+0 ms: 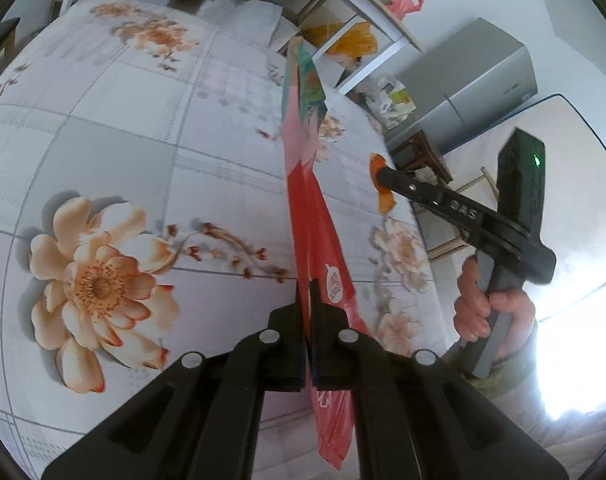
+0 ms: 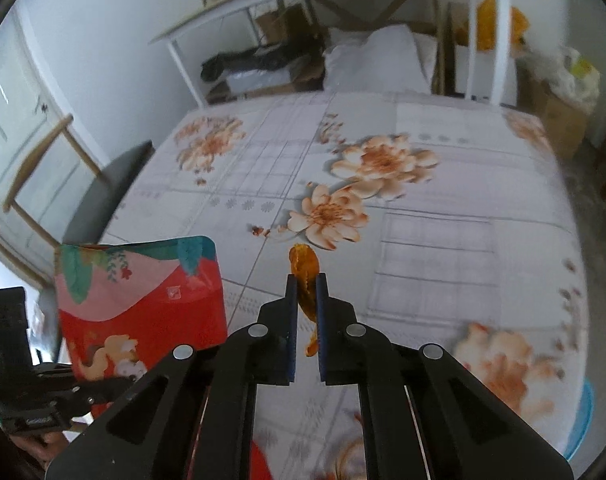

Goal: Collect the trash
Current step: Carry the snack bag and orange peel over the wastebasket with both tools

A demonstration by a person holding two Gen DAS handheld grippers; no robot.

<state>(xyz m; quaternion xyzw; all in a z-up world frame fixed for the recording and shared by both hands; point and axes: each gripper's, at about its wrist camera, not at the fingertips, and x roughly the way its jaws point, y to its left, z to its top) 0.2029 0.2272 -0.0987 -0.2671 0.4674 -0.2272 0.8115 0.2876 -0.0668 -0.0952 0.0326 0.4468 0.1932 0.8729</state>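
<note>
Trash is half gathered: your left tongs (image 1: 307, 300) clamp the red snack bag (image 1: 303, 184) above the floral counter (image 1: 123, 140), your right tongs (image 2: 306, 296) pinch an orange peel (image 2: 305, 276) beside that bag, still undropped.

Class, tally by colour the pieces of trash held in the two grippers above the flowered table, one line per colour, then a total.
Red packet, in the left gripper: 1
Orange peel, in the right gripper: 1
Total: 2
</note>
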